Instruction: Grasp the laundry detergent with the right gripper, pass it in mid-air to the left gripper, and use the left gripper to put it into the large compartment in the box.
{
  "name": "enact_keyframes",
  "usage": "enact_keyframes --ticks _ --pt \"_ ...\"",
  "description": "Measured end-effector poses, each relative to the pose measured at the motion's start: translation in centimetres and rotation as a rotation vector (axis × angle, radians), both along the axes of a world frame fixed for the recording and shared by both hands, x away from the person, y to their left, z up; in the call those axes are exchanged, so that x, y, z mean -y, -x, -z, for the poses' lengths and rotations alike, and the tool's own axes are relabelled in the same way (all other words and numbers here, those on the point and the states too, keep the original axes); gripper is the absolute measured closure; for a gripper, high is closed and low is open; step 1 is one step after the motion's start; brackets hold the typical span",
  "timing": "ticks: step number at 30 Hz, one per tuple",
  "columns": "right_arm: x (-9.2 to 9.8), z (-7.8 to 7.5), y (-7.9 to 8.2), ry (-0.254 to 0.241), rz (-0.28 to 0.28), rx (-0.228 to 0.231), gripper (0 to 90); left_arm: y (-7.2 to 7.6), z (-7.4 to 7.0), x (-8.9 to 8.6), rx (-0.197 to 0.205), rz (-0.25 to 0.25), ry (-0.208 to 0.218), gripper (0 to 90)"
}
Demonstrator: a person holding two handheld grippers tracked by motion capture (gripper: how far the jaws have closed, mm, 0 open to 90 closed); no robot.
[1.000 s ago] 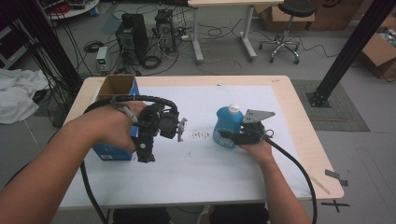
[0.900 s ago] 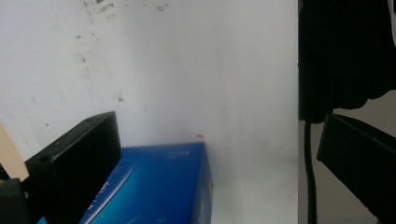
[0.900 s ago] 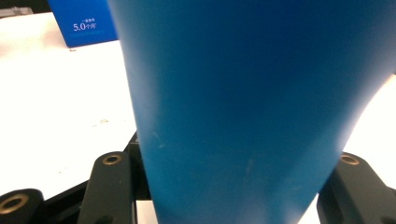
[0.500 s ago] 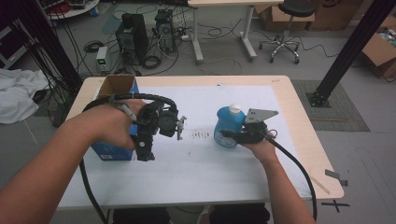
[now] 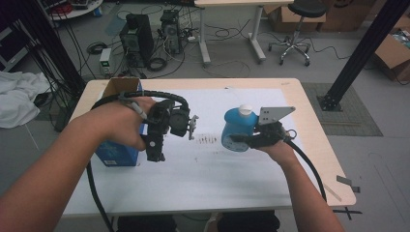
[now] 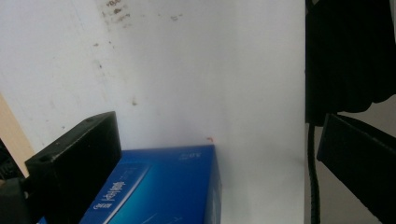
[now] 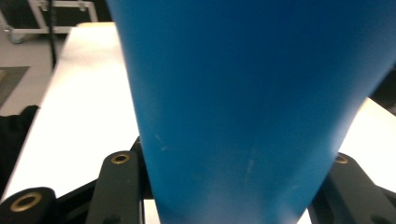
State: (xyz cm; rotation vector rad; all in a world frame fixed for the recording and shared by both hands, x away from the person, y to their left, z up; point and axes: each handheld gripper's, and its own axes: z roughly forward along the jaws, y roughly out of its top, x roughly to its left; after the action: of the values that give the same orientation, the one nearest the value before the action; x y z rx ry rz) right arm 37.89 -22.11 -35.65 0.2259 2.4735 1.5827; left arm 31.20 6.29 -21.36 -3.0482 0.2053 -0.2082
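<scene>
white paper covers most of the table (image 5: 314, 116), wooden edge poking out round it, a few dark smudges in the middle. biggest thing on it is the blue box (image 5: 116, 155) at the left with an open cardboard flap at the back, sitting flat on the paper.

the left gripper (image 5: 155, 153) hangs right beside that box, pointing down. in the left gripper view its jaws stand wide apart, with one corner of the box (image 6: 154, 186) coming up between them near the left jaw and nothing pinched. so it's open and holding nothing.

then the blue bottle (image 5: 237, 130) with its white cap (image 5: 245, 110), right of the middle of the table. the right gripper (image 5: 241, 141) has it clamped low on the body; in the right gripper view the blue wall (image 7: 243, 116) sits squeezed between both jaws. looks to me like it's held just off the paper, though i can't tell that for sure from above.

what could go wrong: the grip is low on a smooth, rounded bottle, so if it's full the top weight could make it tip or twist in the jaws. squeezing soft plastic harder might pop liquid past the cap. and swinging it toward the box could knock the left gripper, since the two are fairly near.
</scene>
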Motion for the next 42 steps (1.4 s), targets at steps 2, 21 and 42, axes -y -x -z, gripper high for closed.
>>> enact_keyframes --ticks 2,21,42 --pt "-0.2 -0.1 0.2 0.004 -0.013 0.001 47.8 0.0 0.0 0.0 0.001 0.002 0.002 0.3" --pt "-3.6 -1.6 3.1 0.027 -0.179 0.017 47.6 -0.2 -0.4 0.9 0.004 -0.001 0.009 0.3" --pt "-9.6 -0.3 3.4 0.041 -0.305 -0.025 47.4 -0.7 0.2 1.0 -0.019 -0.02 0.014 0.2"
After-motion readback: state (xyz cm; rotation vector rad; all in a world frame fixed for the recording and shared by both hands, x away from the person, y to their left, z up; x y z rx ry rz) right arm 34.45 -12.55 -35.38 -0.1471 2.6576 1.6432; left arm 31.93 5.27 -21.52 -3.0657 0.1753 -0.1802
